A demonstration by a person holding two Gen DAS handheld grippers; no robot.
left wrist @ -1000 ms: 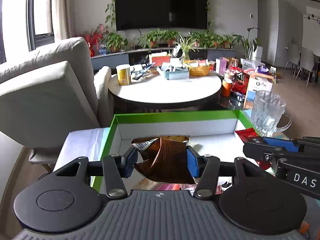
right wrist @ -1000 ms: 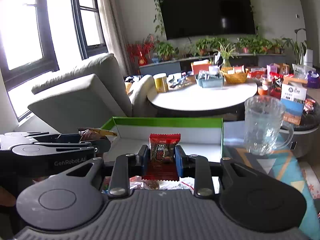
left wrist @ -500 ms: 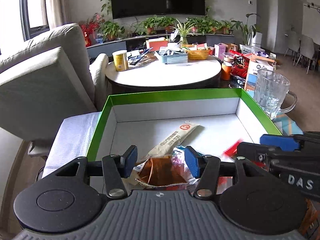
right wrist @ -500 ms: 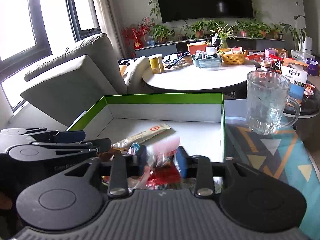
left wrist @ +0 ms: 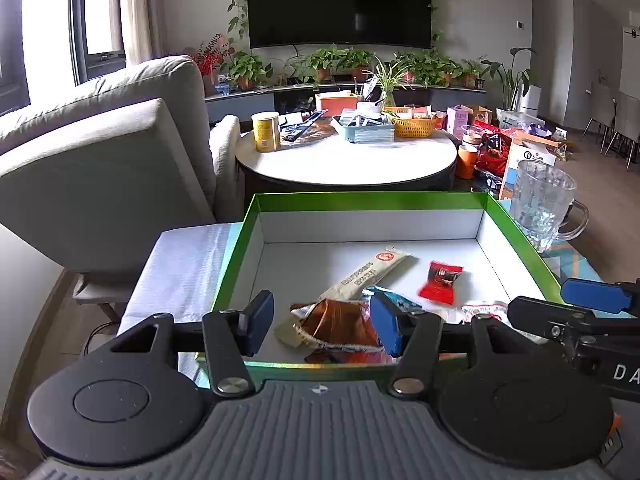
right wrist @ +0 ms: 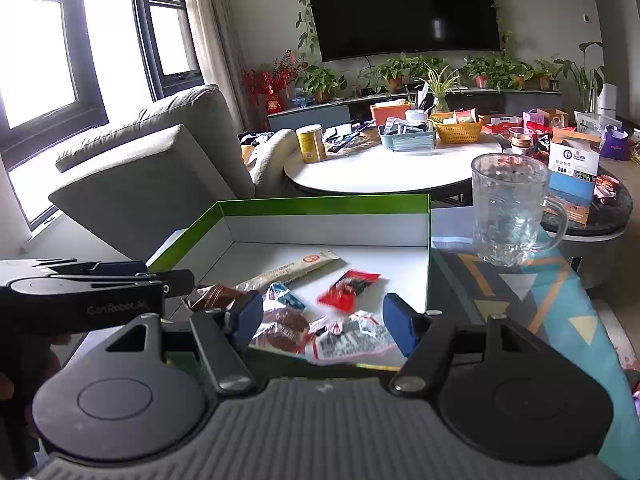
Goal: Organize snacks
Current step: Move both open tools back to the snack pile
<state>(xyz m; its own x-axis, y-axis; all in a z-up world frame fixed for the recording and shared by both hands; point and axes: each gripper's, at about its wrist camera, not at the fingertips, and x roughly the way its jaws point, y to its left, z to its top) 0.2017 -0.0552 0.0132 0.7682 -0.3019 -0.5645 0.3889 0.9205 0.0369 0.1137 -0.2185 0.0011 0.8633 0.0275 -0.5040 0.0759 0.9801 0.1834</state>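
Snacks lie loose inside the green-rimmed box, gathered toward its near edge. We see the long beige stick pack running diagonally from the middle of the floor toward the near edge, the red candy wrapper just beside it toward the right wall, and the brown crinkled packet against the near edge. The left gripper has its fingers spread to either side of the brown packet; the right-hand pad looks very close to the packet, and we cannot tell whether it touches. The right gripper is opening, its jaws standing wide over a white printed packet and a clear pack of brown pieces at the near edge, pressing on neither. We judge all of these wrappers light, thin and limp: they will crumple under the pads and may slide on the smooth white floor of the box. We recommend taking each one across its filled middle, not by a sealed end, since the flat ends fold and slip. The stick pack is stiffer along its length and suits a grip at mid-length. The glass mug stands outside the box beyond its far right corner; we keep the right gripper clear of it, as it is heavy and breakable.
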